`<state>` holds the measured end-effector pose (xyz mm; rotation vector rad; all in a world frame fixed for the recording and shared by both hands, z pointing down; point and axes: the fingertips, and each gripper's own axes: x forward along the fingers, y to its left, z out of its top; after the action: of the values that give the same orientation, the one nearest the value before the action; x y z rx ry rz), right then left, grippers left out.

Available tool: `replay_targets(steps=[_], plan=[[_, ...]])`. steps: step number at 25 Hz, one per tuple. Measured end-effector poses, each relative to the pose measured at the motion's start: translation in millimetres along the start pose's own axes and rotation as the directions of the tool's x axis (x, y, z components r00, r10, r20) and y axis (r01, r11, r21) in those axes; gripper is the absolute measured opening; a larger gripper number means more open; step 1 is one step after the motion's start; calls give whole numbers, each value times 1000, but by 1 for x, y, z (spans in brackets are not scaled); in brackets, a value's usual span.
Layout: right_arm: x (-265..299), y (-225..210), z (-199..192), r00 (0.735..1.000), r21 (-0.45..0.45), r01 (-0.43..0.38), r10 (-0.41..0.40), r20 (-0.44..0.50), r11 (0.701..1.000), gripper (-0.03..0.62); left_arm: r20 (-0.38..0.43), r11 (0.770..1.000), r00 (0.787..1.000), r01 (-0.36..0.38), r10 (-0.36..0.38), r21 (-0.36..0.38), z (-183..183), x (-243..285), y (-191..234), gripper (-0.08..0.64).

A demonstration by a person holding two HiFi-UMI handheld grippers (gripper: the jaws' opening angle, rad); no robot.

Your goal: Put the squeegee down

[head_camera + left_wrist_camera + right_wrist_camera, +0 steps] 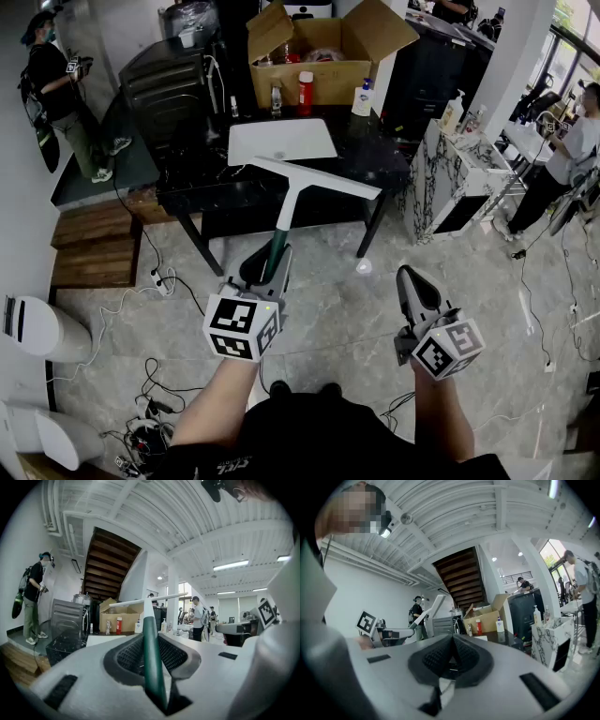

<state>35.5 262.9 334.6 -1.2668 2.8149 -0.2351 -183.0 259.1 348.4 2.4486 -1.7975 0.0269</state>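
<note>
Clamping the squeegee [298, 192] by its green handle in the left claw [270, 262], with its blade jutting ahead of the claw above the near edge of the desk [375, 159]. Holding the right claw [413, 281] closed on nothing alongside. Leaving the lowering and releasing not yet done.

Ahead of you stands a black table [208, 187]. An open cardboard box [328, 67] sits at its far edge. A red bottle [306, 92] and a white bottle [363, 97] stand just in front of the box. A white panel [281, 141] lies near the table's middle. Beyond the right edge stands a marble-patterned cabinet [442, 187] carrying a pump bottle [453, 112]. A power strip [161, 280] lies on the floor near the table's left legs.
</note>
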Motion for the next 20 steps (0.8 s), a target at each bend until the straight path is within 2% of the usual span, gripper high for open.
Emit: replay_targets(steps=[3,6,10,12,16,20], plan=[[-2,-7,-8,1000,4,5,-5,-10,1000,3,-7,1000,1000,-12,12,-13,-2,3,5,103],[1,-15,-7,1000,-10,1,-1,-11,1000,3,-14,1000,1000,-12,13,20,-1,10,5,103],[22,-21,0,999,-46,-33,32,-17,998,3,-14,997,999,40,-39,71,11,31,-9,104],[30,-24,13,999,-61,-39,40,11,997,3,-1,997,999,41,-41,68,20,39,-10,104],[29,-27,37,996,-22,-33,34,83,999,2,27,998,1000,-14,12,57,31,35,-3,104],[17,-24,31,996,1,-51,51,74,999,3,16,996,997,-73,72,49,22,19,1,104]])
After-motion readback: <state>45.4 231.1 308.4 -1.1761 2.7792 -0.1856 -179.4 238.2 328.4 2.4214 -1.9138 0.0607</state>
